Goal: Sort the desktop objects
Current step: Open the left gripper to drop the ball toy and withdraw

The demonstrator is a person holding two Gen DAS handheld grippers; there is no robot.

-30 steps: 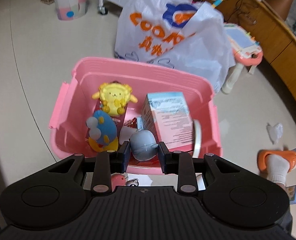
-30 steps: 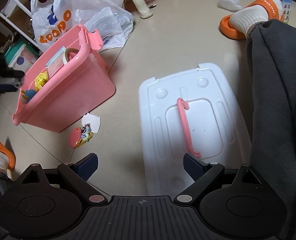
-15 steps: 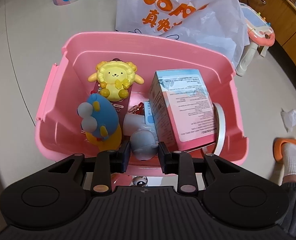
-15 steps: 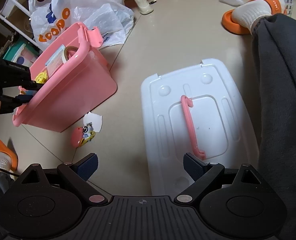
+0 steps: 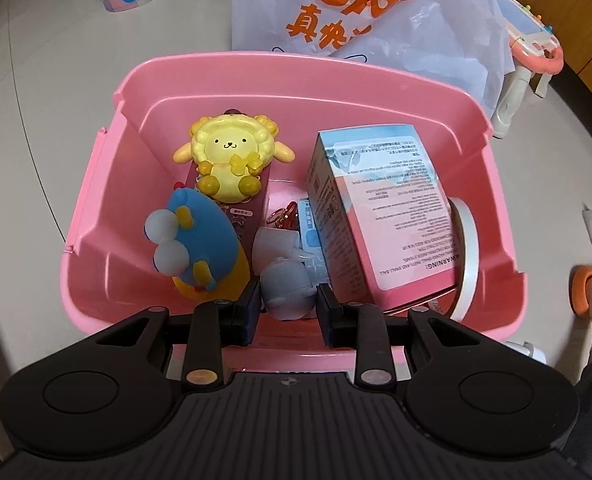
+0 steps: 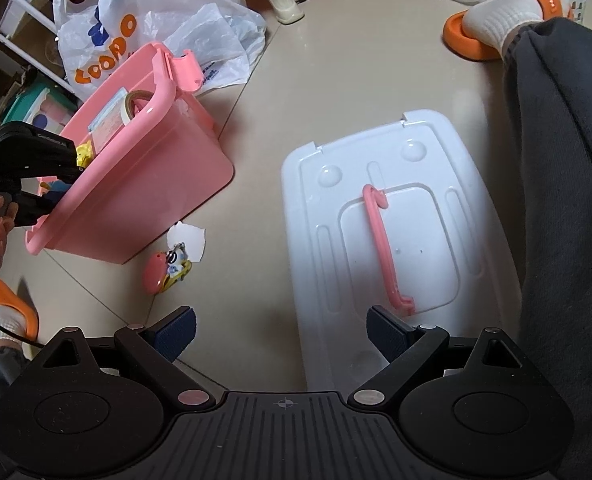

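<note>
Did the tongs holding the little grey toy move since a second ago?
Yes. The left tongs, shut on the grey toy, came down over the pink bin, whose rim fills more of the left wrist view.

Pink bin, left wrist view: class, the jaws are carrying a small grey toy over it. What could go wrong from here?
1. The grey toy is rounded; the left gripper may let it slip early.
2. The pink bin is crowded: the toy hangs between the blue toy and the box, so it could wedge or knock them.
3. A pink toy on the floor outside the bin might get forgotten.
</note>
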